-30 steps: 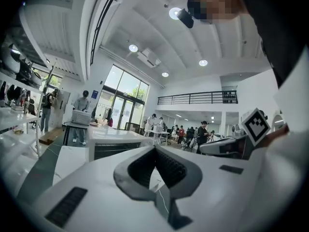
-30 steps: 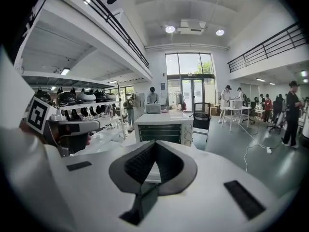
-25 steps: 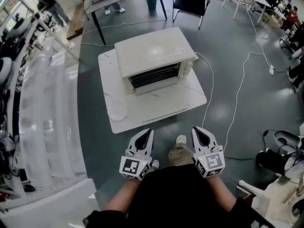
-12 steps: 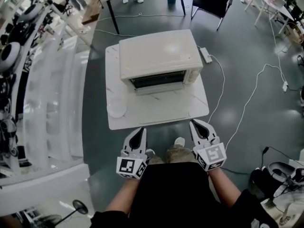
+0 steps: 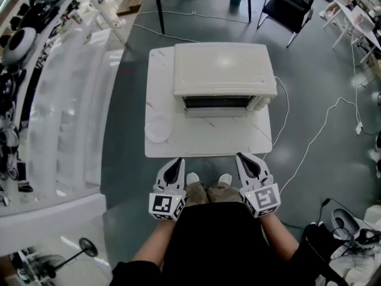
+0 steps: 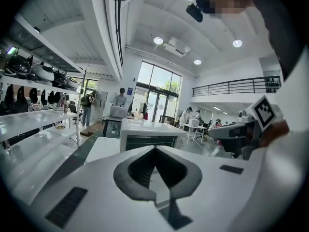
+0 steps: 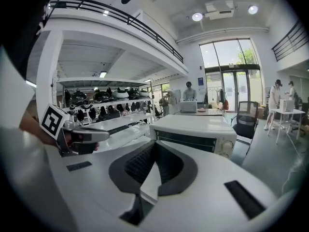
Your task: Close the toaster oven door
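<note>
Facing one white tabletop [image 5: 208, 143], I hold two grippers, left gripper [image 5: 177, 162] and right gripper [image 5: 243, 157], both closed on nothing, each cube bearing one square black-and-white marker. One cream toaster oven [image 5: 225, 69] sits on the tabletop's far half, with one round dish [image 5: 158, 128] beside it.

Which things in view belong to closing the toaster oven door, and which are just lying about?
Belong to the job: cream box-shaped toaster oven; left gripper and right gripper, both with jaws together, empty.
Just lying about: round translucent dish on the white marble-patterned table; black office chair; white cable across the grey floor.
</note>
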`<state>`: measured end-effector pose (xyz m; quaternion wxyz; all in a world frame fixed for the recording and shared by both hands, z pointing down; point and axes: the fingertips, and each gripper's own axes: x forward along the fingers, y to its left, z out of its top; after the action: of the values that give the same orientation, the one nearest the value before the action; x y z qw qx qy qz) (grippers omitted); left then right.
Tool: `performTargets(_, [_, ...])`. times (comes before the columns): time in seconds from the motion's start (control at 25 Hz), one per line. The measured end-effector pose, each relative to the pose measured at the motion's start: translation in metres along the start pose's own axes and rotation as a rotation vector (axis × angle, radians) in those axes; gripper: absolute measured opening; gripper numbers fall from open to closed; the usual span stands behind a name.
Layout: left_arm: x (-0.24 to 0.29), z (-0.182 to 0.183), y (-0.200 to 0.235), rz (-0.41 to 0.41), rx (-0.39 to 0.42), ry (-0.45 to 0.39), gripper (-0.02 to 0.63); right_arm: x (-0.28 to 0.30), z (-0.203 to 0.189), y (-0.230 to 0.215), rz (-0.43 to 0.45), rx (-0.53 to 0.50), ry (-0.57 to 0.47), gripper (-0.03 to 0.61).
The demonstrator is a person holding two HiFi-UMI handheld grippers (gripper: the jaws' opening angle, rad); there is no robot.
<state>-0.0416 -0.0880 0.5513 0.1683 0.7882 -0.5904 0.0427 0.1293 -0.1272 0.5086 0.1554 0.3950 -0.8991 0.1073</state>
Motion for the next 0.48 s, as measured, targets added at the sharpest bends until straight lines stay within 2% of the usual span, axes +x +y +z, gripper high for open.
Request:
performTargets(0.16, [-0.002,-0.006,0.015,-0.004,-0.005,0.023,0.018,0.018,0.001,0.019,0.018,0.006,0.017,0.02])
performTargets(0.48, [0.011,-0.071,0.047,-0.038,-0.14,0.172,0.018,0.038,-0.003,0.038,0.028,0.0,0.059,0.02])
